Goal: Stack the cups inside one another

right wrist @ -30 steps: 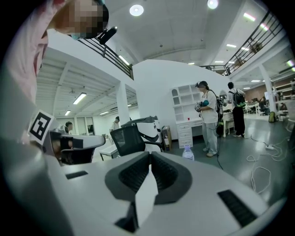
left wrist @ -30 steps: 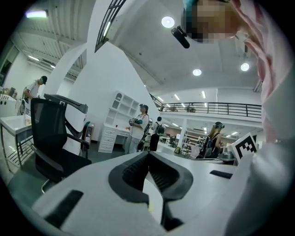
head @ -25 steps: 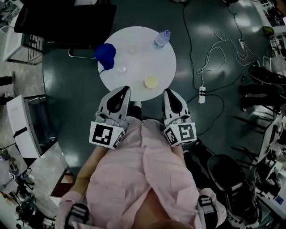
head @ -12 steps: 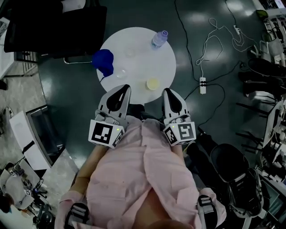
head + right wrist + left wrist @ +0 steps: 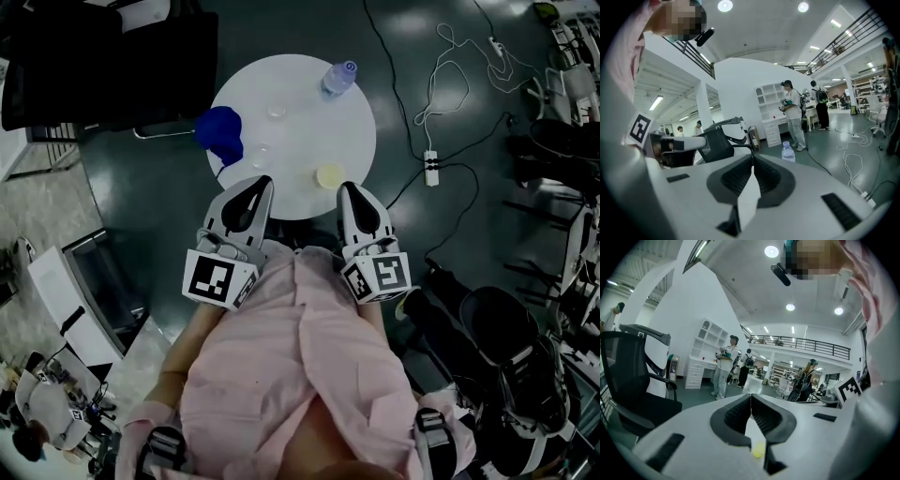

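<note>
White round table (image 5: 352, 131) stands on a dark floor, in front of a person in a pink shirt (image 5: 291, 366) who looks steeply down on it.

**Task objects.** All cups rest apart on the table; none is nested yet.
- A yellow cup (image 5: 329, 175) sits close to the table's near edge, towards its right side.
- Two faint, seemingly clear cups lie farther in, one towards the table's left side (image 5: 262, 149) and one past its centre (image 5: 275, 110). Their outlines are too pale to confirm their shape.

**Other objects.** A water bottle (image 5: 339, 78) stands upright at the table's far edge. A blue object (image 5: 220, 131), of unclear kind, overhangs the table's left edge.

**Grippers.** The left gripper (image 5: 260, 183) and right gripper (image 5: 348, 187) are held side by side at the table's near edge, tips pointing across it.
- Each gripper's own view shows its two jaws pressed together at the tip with nothing between them.
- Neither touches a cup.
- In the left gripper view, a yellow patch, probably the yellow cup (image 5: 758, 450), shows through the gap below the closed tips of the left gripper (image 5: 751, 397).
- In the right gripper view, the bottle (image 5: 788, 151) stands beyond the right gripper (image 5: 753, 158).

**Interpretation.** The level, symmetrical, closed posture suggests a ready stance before any reach, and stacking appears not to have begun. The yellow cup's place nearest the right gripper makes it a plausible first pick, but the jaws would have to part first.
</note>
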Action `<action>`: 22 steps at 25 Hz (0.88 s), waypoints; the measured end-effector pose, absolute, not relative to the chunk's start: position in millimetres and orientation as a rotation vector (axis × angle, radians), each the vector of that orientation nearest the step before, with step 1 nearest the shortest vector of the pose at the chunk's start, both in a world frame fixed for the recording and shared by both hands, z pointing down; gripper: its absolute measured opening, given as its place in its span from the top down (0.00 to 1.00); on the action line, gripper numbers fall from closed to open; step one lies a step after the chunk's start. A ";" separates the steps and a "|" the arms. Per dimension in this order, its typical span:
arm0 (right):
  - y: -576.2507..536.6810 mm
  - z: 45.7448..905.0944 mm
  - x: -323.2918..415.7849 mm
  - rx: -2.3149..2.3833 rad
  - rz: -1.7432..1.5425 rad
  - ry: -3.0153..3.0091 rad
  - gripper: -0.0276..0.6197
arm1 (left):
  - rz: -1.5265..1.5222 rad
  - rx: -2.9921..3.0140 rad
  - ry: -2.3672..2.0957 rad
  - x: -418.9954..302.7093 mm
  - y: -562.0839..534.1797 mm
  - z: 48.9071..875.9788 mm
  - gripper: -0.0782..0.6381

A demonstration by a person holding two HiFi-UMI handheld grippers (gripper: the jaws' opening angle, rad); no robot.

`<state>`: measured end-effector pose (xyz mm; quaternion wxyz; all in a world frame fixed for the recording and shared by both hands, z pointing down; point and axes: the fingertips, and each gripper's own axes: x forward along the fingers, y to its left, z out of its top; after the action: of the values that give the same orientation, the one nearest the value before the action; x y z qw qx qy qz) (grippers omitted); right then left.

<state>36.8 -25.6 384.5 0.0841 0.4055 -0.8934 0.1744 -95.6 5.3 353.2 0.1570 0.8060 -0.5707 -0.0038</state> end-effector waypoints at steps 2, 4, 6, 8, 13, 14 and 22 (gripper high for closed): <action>-27.5 384.3 29.4 1.207 0.522 -2.666 0.91 | -0.024 2.300 -1.642 -104.4 3.9 353.1 0.87; -28.4 384.6 26.9 1.208 0.519 -2.667 0.91 | -0.042 2.297 -1.649 -108.4 2.8 352.0 0.87; -28.9 383.0 27.9 1.217 0.503 -2.673 0.91 | -0.051 2.305 -1.653 -108.4 1.8 350.2 0.87; -30.9 379.7 30.1 1.237 0.488 -2.683 0.91 | -0.050 2.321 -1.655 -107.0 0.6 348.5 0.87; -34.1 377.4 28.4 1.225 0.451 -2.685 0.91 | -0.089 2.320 -1.680 -111.1 -2.6 344.9 0.87; -33.9 376.8 28.3 1.225 0.442 -2.686 0.91 | -0.096 2.318 -1.681 -111.6 -3.2 344.9 0.87; -36.1 374.3 35.1 1.266 0.441 -2.683 0.91 | -0.108 2.316 -1.677 -110.6 -5.3 344.5 0.87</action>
<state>35.1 -36.1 374.3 0.0712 0.4212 -0.8922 0.1466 -110.6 -5.3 344.5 0.1398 0.8015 -0.5802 -0.0375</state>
